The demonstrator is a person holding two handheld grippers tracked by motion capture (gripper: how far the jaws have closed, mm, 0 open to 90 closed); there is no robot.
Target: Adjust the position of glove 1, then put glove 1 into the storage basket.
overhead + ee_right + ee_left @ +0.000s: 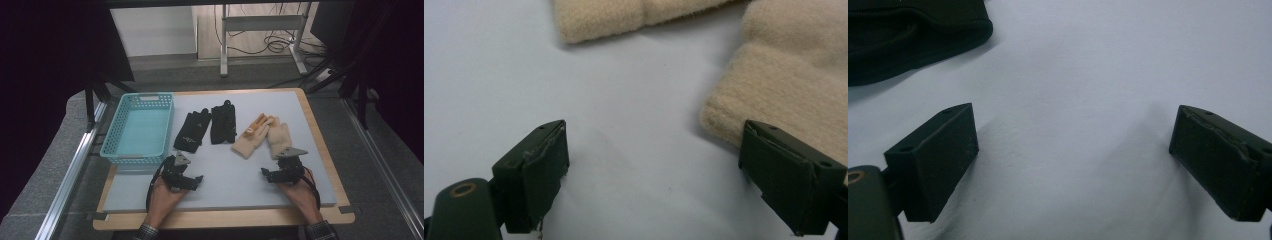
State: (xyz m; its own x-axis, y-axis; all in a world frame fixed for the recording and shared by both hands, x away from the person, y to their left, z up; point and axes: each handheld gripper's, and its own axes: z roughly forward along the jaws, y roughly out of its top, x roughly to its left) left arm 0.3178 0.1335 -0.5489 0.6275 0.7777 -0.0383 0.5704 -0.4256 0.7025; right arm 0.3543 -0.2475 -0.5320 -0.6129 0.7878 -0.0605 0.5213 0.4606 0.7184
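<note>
With both the left gripper [184,176] and right gripper [281,172] spread and empty, the right one risks pinching just the cuff of the beige glove [280,138] lying just beyond it, dragging it askew.

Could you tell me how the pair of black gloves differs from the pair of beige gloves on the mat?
The black gloves are dark; the beige gloves are pale with orange fingertips on one. The black gloves lie nearer the blue basket, the beige gloves toward the mat's right side. The black pair lies slightly apart; the beige pair touches at an angle. Both pairs lie flat on the mat, ungripped.
</note>
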